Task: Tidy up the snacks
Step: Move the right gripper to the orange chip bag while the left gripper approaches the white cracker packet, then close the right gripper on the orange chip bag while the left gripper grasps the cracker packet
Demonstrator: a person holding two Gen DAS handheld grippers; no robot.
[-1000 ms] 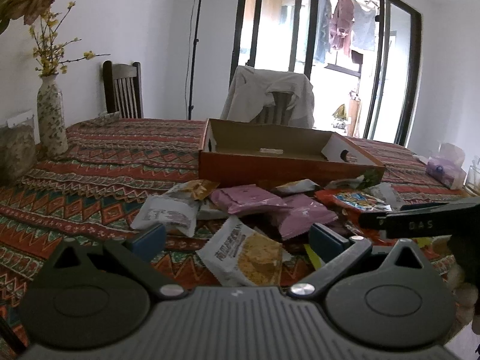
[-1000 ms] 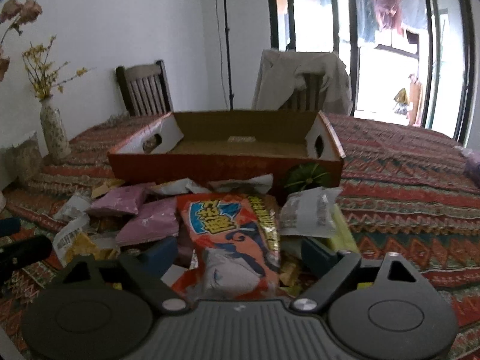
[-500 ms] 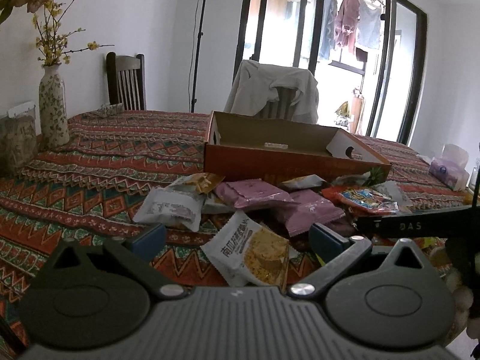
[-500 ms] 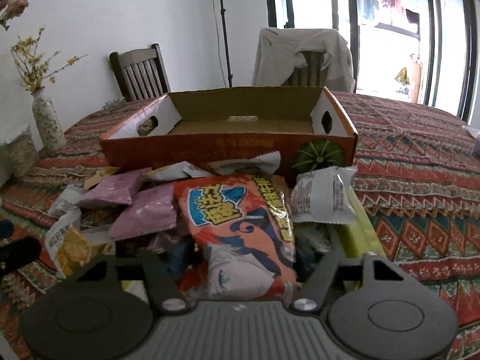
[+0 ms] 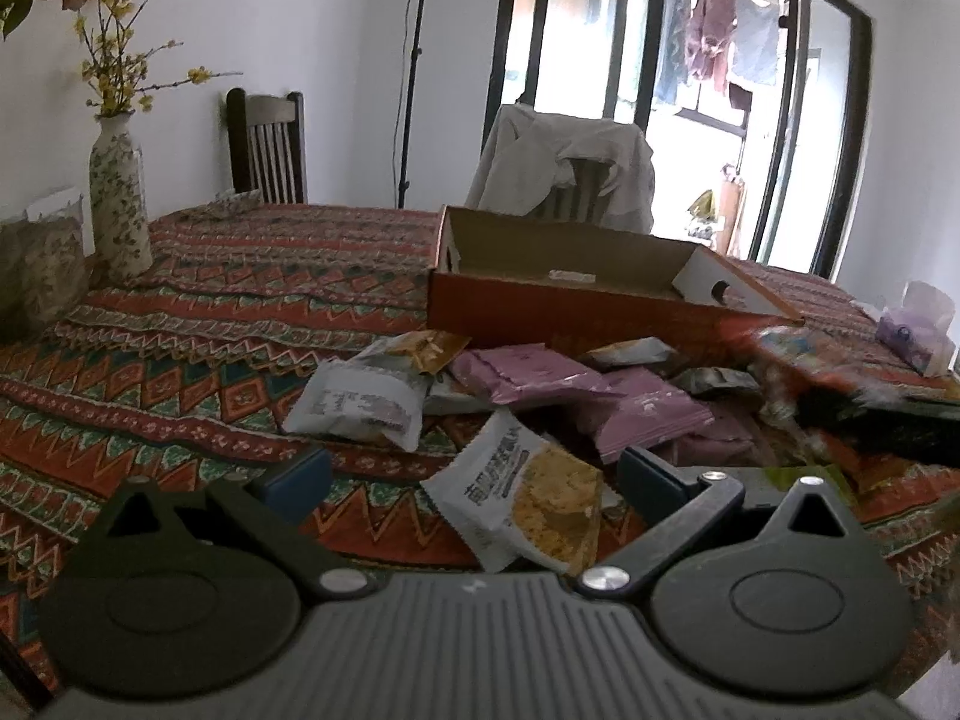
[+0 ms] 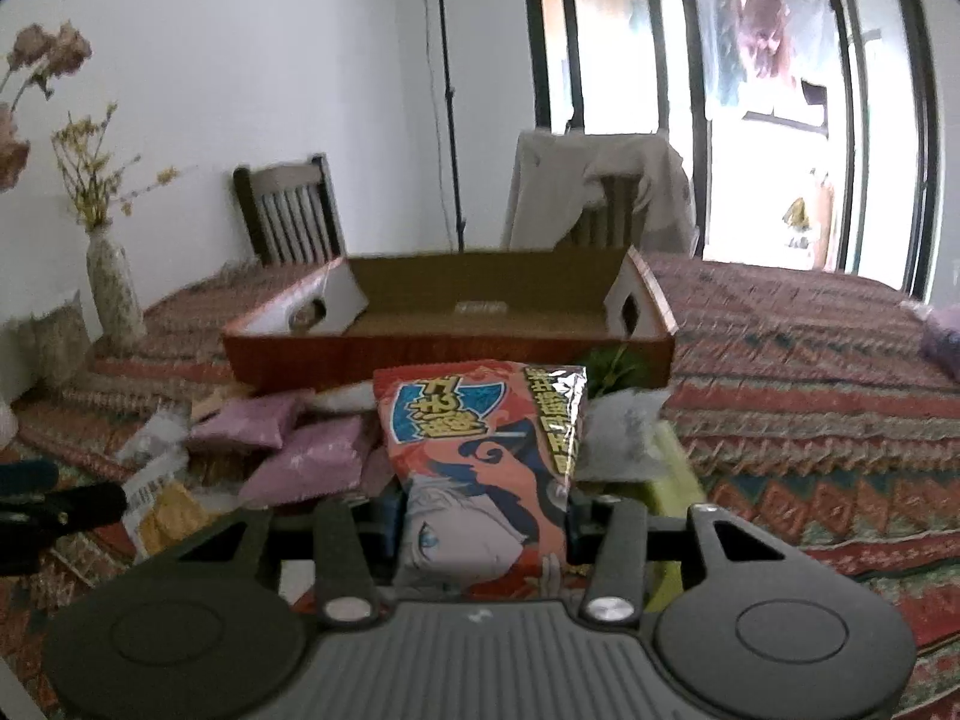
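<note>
My right gripper (image 6: 483, 519) is shut on a large red snack bag (image 6: 480, 456) with a cartoon face, held lifted in front of the open orange cardboard box (image 6: 450, 354). The same bag shows blurred at the right of the left wrist view (image 5: 798, 354). My left gripper (image 5: 474, 474) is open and empty, low over a white and yellow snack packet (image 5: 528, 498). Several packets lie in a pile before the box (image 5: 576, 312): pink ones (image 5: 528, 372), a white one (image 5: 360, 402).
A patterned cloth covers the table (image 5: 210, 324). A flowered vase (image 5: 117, 198) and a jar stand at the left. Two chairs (image 5: 267, 144) stand behind the table, one draped with a cloth. A tissue pack (image 5: 918, 324) lies at the far right.
My right gripper has closed on the red bag and lifted it off the pile, toward the box. The left gripper has stayed open, shifting only slightly.
</note>
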